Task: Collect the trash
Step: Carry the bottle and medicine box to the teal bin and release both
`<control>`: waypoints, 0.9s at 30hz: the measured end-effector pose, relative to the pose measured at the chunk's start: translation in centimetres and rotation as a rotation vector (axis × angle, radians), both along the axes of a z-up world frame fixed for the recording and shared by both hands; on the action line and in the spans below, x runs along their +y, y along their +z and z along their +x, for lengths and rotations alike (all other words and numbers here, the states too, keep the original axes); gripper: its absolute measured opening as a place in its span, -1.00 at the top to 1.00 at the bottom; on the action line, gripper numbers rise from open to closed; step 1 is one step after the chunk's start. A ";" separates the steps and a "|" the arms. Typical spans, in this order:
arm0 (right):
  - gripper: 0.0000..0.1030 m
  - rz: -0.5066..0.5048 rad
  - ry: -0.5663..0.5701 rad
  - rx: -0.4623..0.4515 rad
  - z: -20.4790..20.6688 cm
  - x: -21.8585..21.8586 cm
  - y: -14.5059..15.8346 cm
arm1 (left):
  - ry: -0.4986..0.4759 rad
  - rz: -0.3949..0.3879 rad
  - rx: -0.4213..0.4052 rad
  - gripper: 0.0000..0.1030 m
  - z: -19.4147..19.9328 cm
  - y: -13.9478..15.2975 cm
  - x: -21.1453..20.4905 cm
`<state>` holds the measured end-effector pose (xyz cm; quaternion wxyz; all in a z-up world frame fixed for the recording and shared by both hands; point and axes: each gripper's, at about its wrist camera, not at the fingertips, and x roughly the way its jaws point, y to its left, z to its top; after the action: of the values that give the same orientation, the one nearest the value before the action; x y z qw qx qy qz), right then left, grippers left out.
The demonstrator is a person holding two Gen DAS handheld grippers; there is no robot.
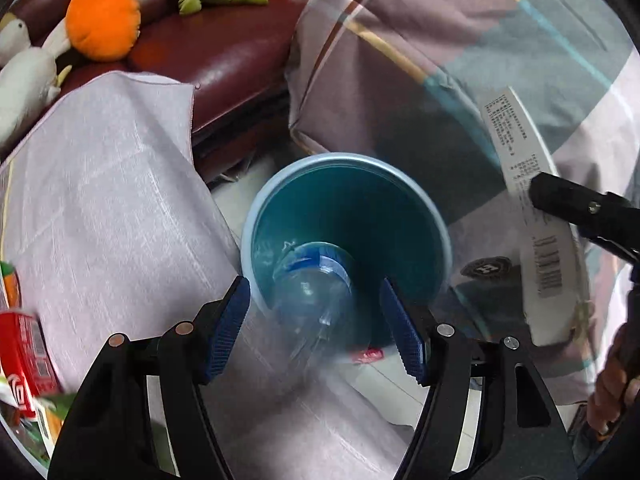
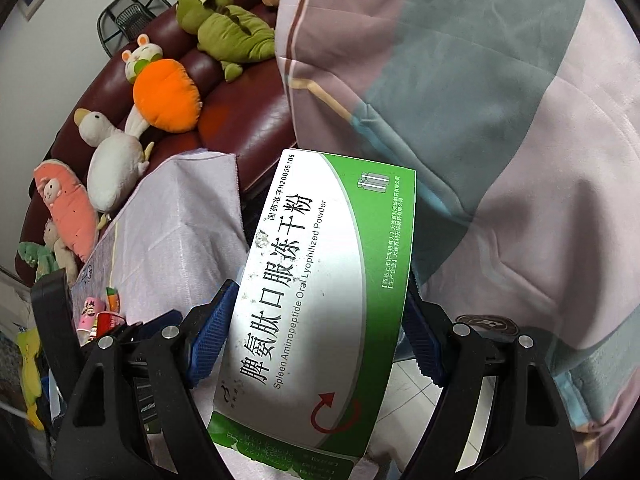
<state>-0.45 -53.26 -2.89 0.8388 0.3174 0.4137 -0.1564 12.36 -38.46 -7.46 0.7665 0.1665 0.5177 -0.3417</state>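
Directly above the blue bin (image 1: 347, 236), the left claw (image 1: 316, 330) stands wide open, its blue pads clear of the blurred plastic bottle (image 1: 310, 296) that lies between them, over the bin's mouth. Right of the bin, the right claw (image 2: 316, 340) is clamped on a green-and-white medicine box (image 2: 320, 300), held near the striped quilt (image 2: 500, 120).

A clear, blurred bottle (image 1: 316, 292) is lying tilted over the teal bin's (image 1: 438, 220) near rim; a green-white box (image 2: 320, 292) is standing on end.
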 end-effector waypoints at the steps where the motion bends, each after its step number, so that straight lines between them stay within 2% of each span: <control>1: -0.46 0.004 0.000 0.003 0.1 -0.1 -0.2 | 0.002 0.007 0.002 -0.34 0.0 -0.2 -0.2; 7: -0.46 0.024 0.014 0.025 1.5 -0.4 -1.5 | 0.024 0.019 0.017 -0.34 0.5 -0.6 0.5; 10: -0.46 0.023 0.031 0.031 2.1 -0.1 -1.9 | 0.037 0.022 0.009 -0.48 0.5 -0.4 1.3; 12: -0.46 0.023 0.036 0.040 2.5 0.0 -2.2 | 0.050 0.021 0.004 -0.49 0.5 -0.2 1.8; 20: -0.46 0.026 0.073 0.075 5.2 0.8 -3.3 | 0.092 -0.044 -0.031 -0.63 1.1 2.9 4.4; 24: -0.47 0.001 0.084 0.103 6.7 1.2 -3.8 | 0.104 -0.060 -0.025 -0.64 1.3 3.3 5.1; 27: -0.56 -0.009 0.073 0.137 7.1 1.2 -4.4 | 0.109 -0.065 -0.019 -0.64 1.2 3.4 5.5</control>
<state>6.60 -52.09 -7.30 0.8151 0.2869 0.4807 -0.1490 13.60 -32.99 -4.10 0.7940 0.1163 0.5070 -0.3147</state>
